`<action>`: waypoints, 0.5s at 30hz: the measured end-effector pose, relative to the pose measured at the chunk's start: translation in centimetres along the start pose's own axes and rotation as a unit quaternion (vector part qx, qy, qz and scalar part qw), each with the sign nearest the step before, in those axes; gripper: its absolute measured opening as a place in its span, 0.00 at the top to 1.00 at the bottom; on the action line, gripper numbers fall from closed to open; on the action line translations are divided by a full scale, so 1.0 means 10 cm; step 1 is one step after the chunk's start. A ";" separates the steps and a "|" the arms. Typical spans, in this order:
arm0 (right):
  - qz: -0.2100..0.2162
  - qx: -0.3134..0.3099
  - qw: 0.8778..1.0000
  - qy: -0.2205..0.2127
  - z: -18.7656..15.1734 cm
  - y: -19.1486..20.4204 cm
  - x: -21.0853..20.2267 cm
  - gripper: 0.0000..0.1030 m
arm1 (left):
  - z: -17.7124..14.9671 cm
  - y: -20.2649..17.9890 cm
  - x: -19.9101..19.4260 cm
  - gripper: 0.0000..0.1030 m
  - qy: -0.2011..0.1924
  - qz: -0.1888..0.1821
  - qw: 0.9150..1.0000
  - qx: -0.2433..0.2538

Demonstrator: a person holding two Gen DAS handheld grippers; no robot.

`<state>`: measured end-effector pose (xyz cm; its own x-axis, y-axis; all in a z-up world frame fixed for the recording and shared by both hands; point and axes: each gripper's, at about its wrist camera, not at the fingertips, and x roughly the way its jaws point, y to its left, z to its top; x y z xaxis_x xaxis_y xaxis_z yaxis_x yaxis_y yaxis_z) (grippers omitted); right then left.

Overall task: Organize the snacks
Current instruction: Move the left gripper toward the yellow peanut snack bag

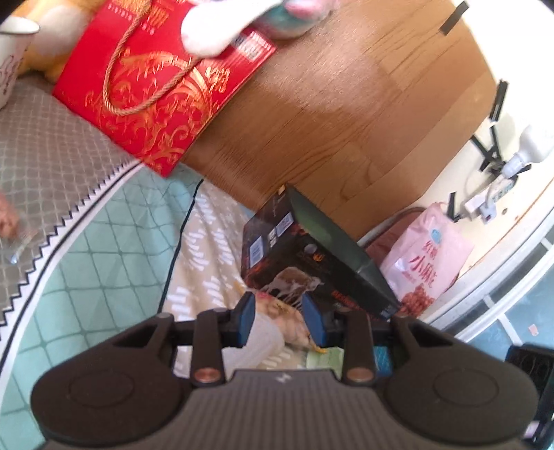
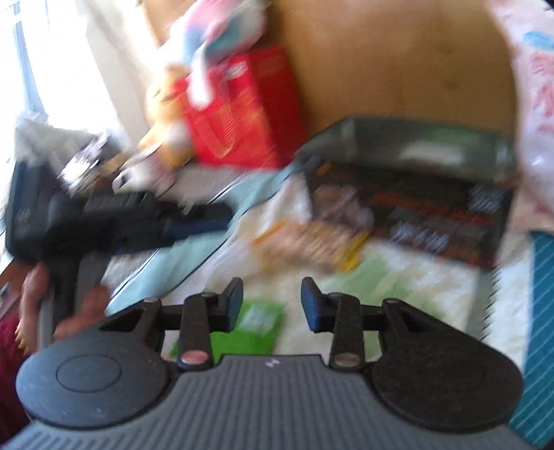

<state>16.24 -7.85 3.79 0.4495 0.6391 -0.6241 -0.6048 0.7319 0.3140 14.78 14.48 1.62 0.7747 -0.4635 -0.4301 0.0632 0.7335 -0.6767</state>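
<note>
Two grippers hang over a bed [image 1: 114, 239] spread with a pale green quilted cover and a cream patterned sheet. Farthest left in the left wrist view, a red gift bag [image 1: 155, 83] with gold swirls and a rope handle leans against the wooden headboard [image 1: 346, 97], with a plush toy [image 1: 221, 27] lying over its top. Toward the middle, a dark snack box [image 1: 311, 256] sits tilted on the bed at the foot of the headboard, and a pink snack bag [image 1: 426, 249] stands just to its right, near a power strip [image 1: 491, 197] on the wall. The left gripper [image 1: 278, 320] has its blue-padded fingers [image 1: 247, 318] partly open and holding nothing; a clear snack packet [image 1: 287, 318] lies on the sheet beyond the gap, just in front of the box. The right wrist view is badly blurred. At its left edge the left gripper [image 2: 197, 225] appears side-on, held by a hand [image 2: 62, 304]. In the middle, the right gripper [image 2: 271, 303] has its fingers [image 2: 313, 304] open and empty above a green packet [image 2: 256, 325] on the sheet. Beyond it lies the clear packet [image 2: 311, 239], and to the right the dark box [image 2: 432, 207], with the red bag [image 2: 242, 110] behind.
</note>
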 end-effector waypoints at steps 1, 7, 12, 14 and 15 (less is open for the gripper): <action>-0.014 0.005 1.000 -0.008 0.05 -0.04 0.00 0.60 | -0.02 0.00 0.03 0.71 0.008 0.002 1.000 0.001; -0.039 0.074 0.997 -0.004 0.20 -0.48 0.27 0.52 | -0.20 -0.05 -0.13 0.73 0.032 -0.015 0.999 0.009; -0.026 0.062 0.997 0.022 0.14 -0.51 0.53 0.42 | -0.24 -0.13 -0.23 0.63 0.051 -0.039 0.997 0.032; -0.018 0.063 0.998 0.025 0.13 -0.46 0.56 0.42 | -0.08 -0.11 -0.24 0.59 0.024 -0.028 0.999 0.023; -0.016 0.064 0.997 0.026 0.15 -0.47 0.55 0.42 | 0.01 -0.09 -0.20 0.59 0.018 -0.020 1.000 0.014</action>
<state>22.57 -7.45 0.00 0.4308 0.6044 -0.6702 -0.5004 0.7780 0.3800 13.20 14.83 3.13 0.7482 -0.5099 -0.4244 0.1114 0.7272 -0.6773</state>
